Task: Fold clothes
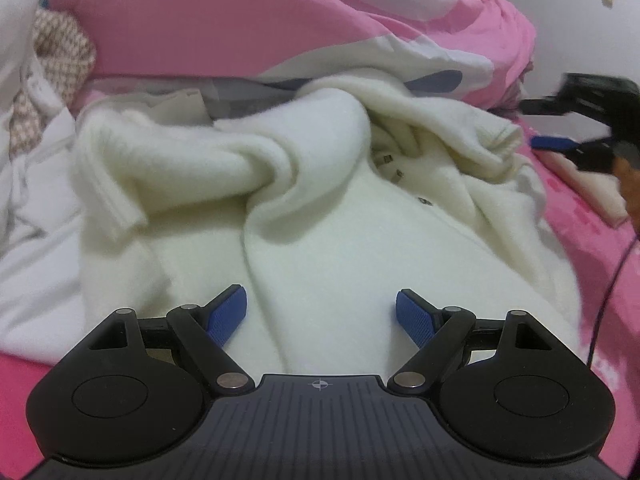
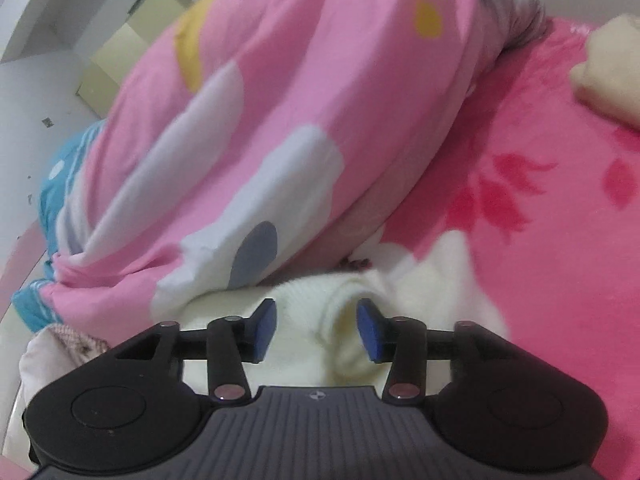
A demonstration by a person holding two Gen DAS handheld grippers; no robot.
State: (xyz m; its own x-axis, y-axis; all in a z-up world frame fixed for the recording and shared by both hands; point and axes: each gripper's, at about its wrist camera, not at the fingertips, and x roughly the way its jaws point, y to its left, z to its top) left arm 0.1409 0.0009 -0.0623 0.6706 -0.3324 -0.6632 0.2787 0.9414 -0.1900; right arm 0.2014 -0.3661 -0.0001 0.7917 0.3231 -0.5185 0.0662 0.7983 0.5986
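The left gripper hovers wide open over a cream sweater. The right gripper, also open and empty, straddles its cuff near a pink quilt.

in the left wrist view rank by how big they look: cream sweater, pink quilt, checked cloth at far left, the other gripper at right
1. cream sweater, though it lies nearest the camera
2. pink quilt
3 and 4. checked cloth and right gripper: look alike, both cut off by the frame edge, so unranked

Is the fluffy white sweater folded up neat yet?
Not yet. The cream sweater lies bunched and rumpled on the pink bed, one sleeve flopped across it.
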